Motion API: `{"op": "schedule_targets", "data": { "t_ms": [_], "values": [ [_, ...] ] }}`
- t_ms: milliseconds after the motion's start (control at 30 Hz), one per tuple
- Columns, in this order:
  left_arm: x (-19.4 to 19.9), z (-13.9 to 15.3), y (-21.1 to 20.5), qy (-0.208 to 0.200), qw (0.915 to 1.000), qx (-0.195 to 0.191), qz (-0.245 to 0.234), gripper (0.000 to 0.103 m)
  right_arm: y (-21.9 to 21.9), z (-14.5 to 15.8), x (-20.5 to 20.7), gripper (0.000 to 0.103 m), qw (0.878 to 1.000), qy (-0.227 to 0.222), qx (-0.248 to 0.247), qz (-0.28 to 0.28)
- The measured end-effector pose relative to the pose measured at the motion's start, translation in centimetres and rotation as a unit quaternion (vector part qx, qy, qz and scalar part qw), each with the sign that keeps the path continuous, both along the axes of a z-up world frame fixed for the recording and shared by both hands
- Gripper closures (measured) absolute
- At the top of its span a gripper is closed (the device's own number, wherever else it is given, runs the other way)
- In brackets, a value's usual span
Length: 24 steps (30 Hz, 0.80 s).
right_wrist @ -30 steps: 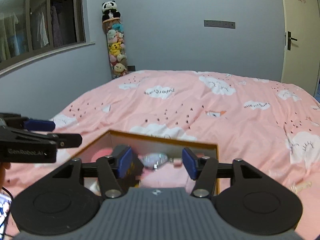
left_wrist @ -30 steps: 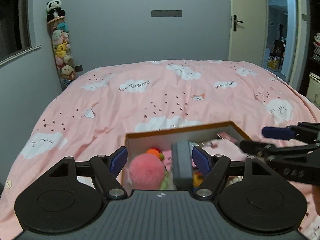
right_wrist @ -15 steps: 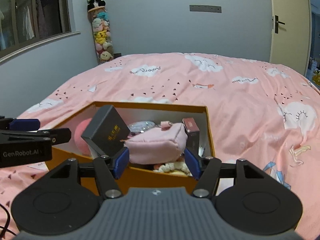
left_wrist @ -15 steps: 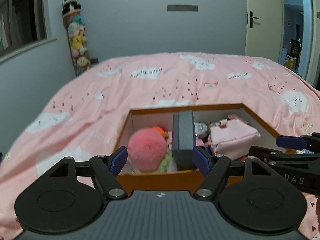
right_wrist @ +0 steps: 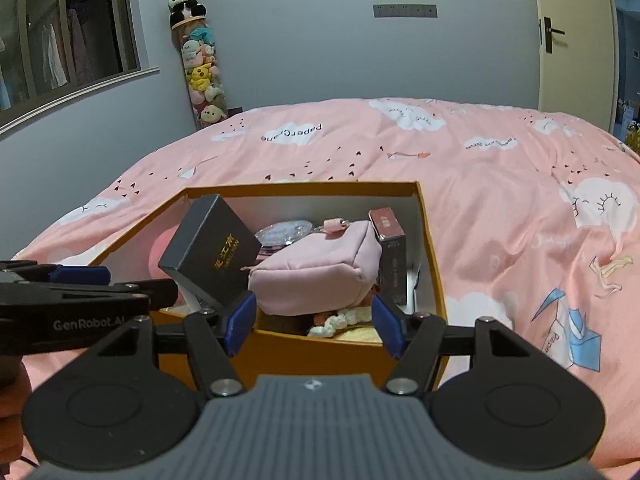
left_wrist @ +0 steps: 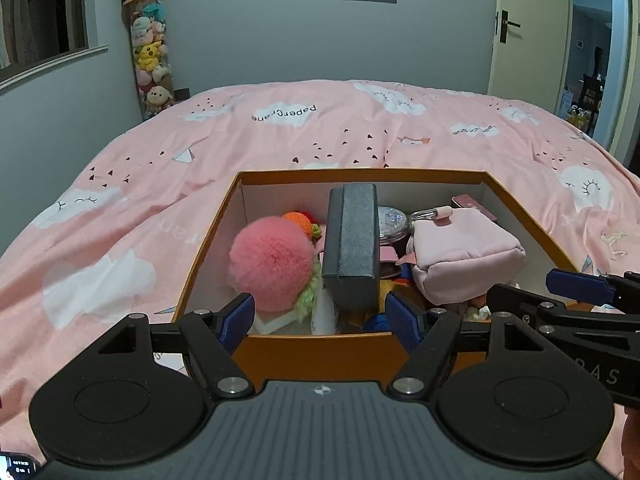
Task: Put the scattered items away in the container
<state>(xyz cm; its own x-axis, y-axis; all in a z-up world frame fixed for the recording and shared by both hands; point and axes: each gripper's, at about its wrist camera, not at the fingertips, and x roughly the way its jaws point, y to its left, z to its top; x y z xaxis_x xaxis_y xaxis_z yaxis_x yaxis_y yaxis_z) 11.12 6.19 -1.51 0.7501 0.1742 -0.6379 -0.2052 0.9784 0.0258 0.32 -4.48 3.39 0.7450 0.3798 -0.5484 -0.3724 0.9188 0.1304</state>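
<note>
I see the cardboard box [left_wrist: 312, 346] sitting on the bed [left_wrist: 280, 136], near its front edge. Inside it: pompom [left_wrist: 270, 264] at left, gift box [left_wrist: 352, 246] standing on edge in the middle, pouch [left_wrist: 464, 256] to the right on top of other items. Compact mirror [right_wrist: 284, 234] lies behind the pouch, carton [right_wrist: 390, 252] upright against the right wall. Left gripper [left_wrist: 320, 322] and right gripper [right_wrist: 314, 326] both sit just before the box's near wall, side by side. Plush toy column [left_wrist: 150, 64] stands behind the bed, in the far left corner.
</note>
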Motion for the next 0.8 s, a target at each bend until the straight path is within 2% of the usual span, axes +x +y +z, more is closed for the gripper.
{"op": "schedule_targets", "data": {
  "t_ms": [167,800],
  "values": [
    [-0.08,-0.4,-0.18,-0.003,1.0,0.005,0.0,0.017,-0.06,-0.51,-0.4,0.036,1.0,-0.011,-0.001,-0.001],
    [-0.1,-0.53,-0.11,-0.002,1.0,0.004,-0.005,0.017,-0.18,-1.02,0.23,0.03,1.0,-0.007,0.001,-0.003]
  ]
}}
